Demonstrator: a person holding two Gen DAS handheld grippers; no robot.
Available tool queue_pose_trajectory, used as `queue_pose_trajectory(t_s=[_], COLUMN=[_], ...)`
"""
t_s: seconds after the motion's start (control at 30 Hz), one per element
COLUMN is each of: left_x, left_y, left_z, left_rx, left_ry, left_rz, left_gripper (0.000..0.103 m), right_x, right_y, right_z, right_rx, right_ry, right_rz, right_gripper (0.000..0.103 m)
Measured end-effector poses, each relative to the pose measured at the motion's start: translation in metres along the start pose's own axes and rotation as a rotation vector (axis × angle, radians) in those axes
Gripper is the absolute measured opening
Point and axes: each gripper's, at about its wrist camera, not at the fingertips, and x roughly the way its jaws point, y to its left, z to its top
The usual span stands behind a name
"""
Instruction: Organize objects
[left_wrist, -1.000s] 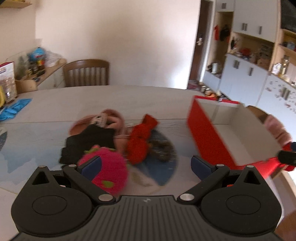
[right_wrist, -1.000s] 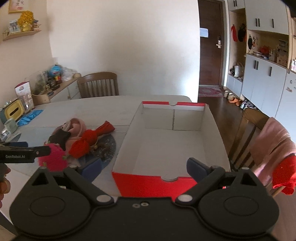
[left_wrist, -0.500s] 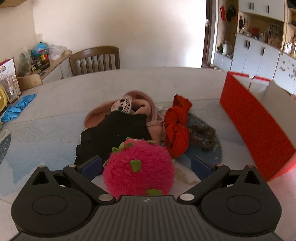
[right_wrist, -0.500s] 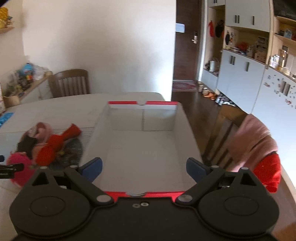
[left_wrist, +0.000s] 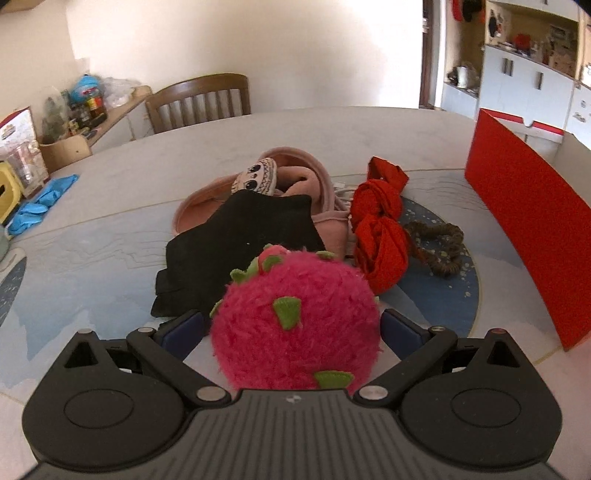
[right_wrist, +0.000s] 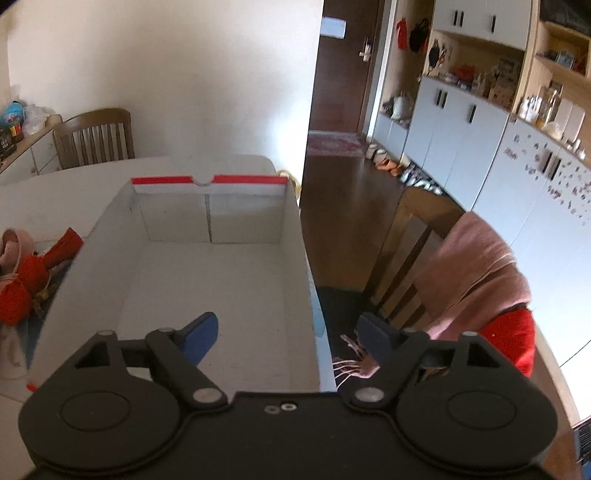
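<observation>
Sitting fuzzy pink (green-flecked) plush ball (left_wrist: 295, 328).

A home dining room: a white round table (left_wrist: 332, 125), brown slatted wooden chairs (left_wrist: 199, 101), white storage cupboards (right_wrist: 461, 122), shoes by the dark door (right_wrist: 391, 166).

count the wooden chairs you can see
2: one chair at the far side of the table, one chair with a pink scarf right of the box. Others may be hidden.
</observation>
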Motion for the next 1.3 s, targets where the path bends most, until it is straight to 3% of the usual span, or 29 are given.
queue_pose_trajectory(t_s=[0.17, 0.23, 0.47, 0.7, 1.03, 1.3], left_x=[0.0, -0.001, -0.005, -0.012, -0.036, -0.079], left_y=[-0.008, -0.01, -0.018, -0.021, -0.027, -0.062], left_z=[0.0, 0.0, -0.002, -0.002, 0.008, 0.055], left_rx=[-0.001, 0.001, 0.017, 0.004, -0.018, 0.034], left_ry=[0.0, -0.008, -0.025, -0.034, -0.055, -0.117], left_rz=[0.037, 0.051, 0.086, 0.099, 0.076, -0.065], left_gripper=[0.092, 0.088, 0.077, 0.069, 0.062, 0.062], right_x=[0.016, 0.023, 0.034, 0.042, 0.043, 0.045], right_y=[-0.009, -0.012, -0.021, -0.03, -0.032, -0.034], right_z=[0.004, 0.005, 0.006, 0.006, 0.006, 0.008], right_rx=[-0.008, -0.003, 0.001, 0.009, -0.014, -0.005], right_ry=[0.04, 0.066, 0.101, 0.111, 0.108, 0.118], right_rz=[0.034, 0.056, 0.112, 0.119, 0.123, 0.132], right_gripper=[0.067, 0.051, 0.021, 0.002, 0.002, 0.002])
